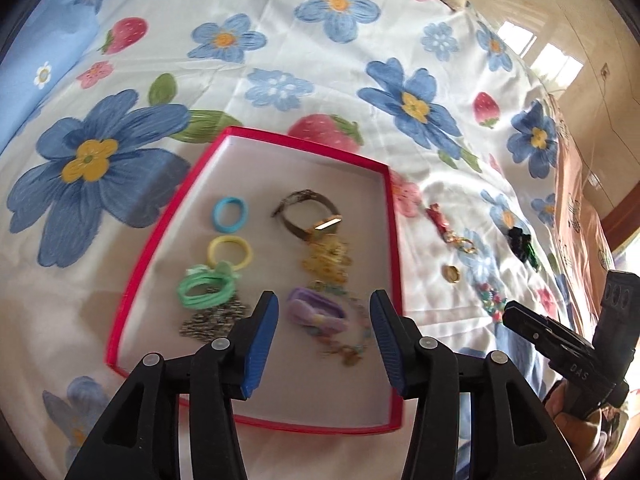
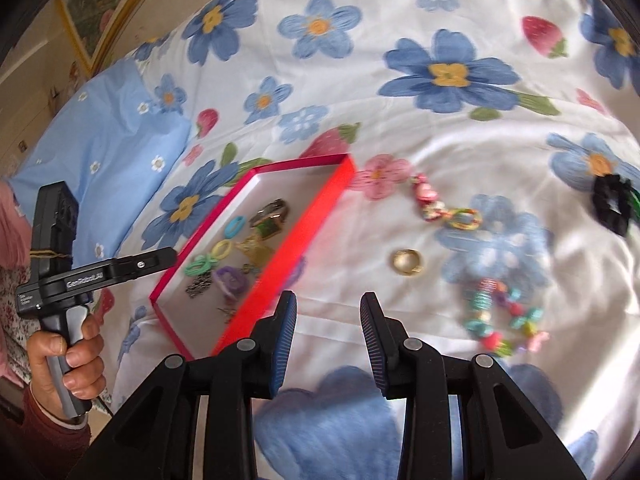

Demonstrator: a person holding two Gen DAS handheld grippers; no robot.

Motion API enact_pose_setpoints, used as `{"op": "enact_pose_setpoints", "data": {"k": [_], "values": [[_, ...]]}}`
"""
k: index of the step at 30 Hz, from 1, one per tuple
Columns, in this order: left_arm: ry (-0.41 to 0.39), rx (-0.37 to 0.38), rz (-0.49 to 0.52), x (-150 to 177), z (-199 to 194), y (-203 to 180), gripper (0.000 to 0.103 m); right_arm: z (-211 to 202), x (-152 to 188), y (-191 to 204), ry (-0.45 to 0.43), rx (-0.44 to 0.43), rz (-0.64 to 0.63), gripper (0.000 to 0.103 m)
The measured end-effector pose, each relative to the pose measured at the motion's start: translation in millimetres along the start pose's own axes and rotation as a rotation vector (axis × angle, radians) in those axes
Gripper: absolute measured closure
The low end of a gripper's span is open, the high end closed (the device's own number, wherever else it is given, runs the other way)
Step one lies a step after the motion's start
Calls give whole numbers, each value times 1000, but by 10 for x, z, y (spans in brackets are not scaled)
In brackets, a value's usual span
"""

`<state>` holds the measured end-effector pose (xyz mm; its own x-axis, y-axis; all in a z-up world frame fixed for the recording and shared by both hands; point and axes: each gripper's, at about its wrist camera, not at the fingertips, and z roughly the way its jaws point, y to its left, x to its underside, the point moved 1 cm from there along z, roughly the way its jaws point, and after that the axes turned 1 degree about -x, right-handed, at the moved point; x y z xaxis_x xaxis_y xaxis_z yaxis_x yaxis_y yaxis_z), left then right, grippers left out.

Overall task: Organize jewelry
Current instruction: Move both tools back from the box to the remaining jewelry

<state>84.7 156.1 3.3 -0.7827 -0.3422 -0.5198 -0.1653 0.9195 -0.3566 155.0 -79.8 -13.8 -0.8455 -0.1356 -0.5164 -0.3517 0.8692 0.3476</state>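
Note:
A red-rimmed tray (image 1: 136, 264) lies on the flowered bedsheet and shows in the right wrist view too (image 2: 280, 248). In it lie a blue band (image 1: 229, 214), a yellow band (image 1: 229, 254), a green band (image 1: 206, 290), a watch (image 1: 308, 216), a purple scrunchie (image 1: 316, 311) and chains. My left gripper (image 1: 324, 340) is open and empty above the tray's near part. My right gripper (image 2: 328, 340) is open and empty over the sheet, right of the tray. A gold ring (image 2: 407, 262), a beaded bracelet (image 2: 502, 316), a red-pink charm chain (image 2: 440, 206) and a black scrunchie (image 2: 612, 202) lie on the sheet.
A light blue pillow (image 2: 104, 160) lies left of the tray. The bed's right edge and a wooden floor (image 1: 592, 20) show in the left wrist view. A framed picture (image 2: 108, 4) stands behind the bed.

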Motion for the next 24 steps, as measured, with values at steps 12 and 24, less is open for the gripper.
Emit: {"op": "enact_pose_setpoints", "data": {"k": [12,24], "values": [[68,51,123,-57,399,-605,44,-291,137,-571,-36,148,57,54],[156,43,297,-264,1217,-1262,42,-9,191,-784,52,193,31,41]]}}
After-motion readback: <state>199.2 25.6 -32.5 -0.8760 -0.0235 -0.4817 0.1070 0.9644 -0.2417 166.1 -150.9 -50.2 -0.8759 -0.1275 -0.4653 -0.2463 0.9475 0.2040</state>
